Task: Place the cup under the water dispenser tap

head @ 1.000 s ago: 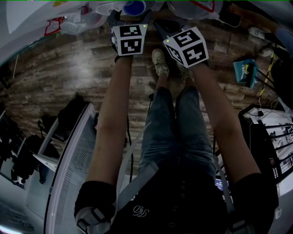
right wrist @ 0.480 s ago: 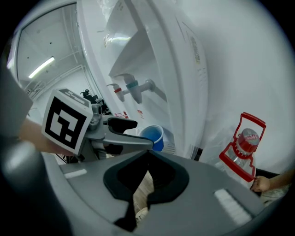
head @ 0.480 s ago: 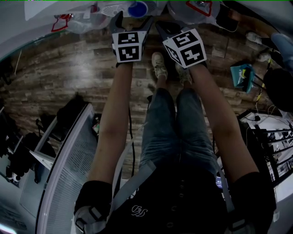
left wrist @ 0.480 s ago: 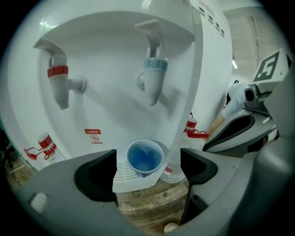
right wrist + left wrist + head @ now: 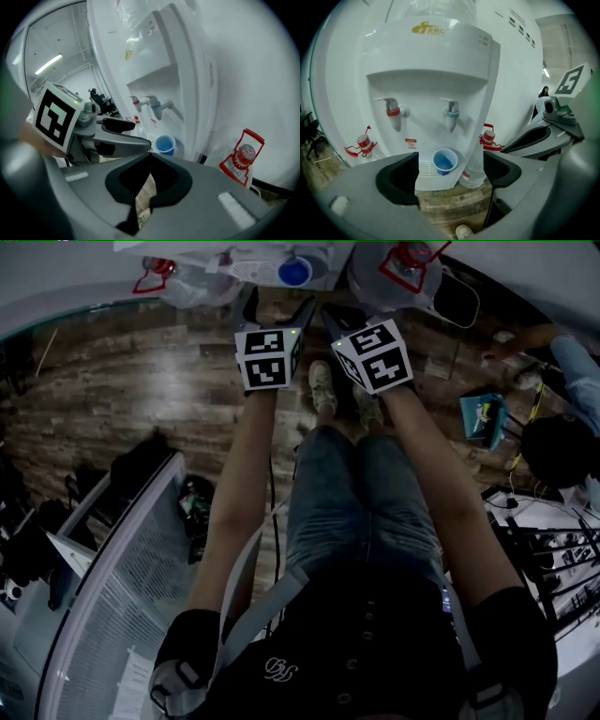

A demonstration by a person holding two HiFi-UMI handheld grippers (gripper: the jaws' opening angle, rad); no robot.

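Both grippers sit lower in the head view than a second ago, and more of the dispenser shows. Cup (image 5: 445,161) stands on drip tray (image 5: 425,171) below blue tap (image 5: 451,115), ungripped. Left gripper (image 5: 450,187) gapes empty; right gripper (image 5: 140,197) is nearly closed on nothing. Cup is likely light, thin and crushable: pinch it gently mid-wall. Fill level unclear; head view crops the taps.

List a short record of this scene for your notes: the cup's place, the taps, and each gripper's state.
Cup: blue, upright on the tray of the dispenser, below the blue tap
Other tap: red tap, nothing under it
Left gripper: open, empty, apart from the cup
Right gripper: shut, empty
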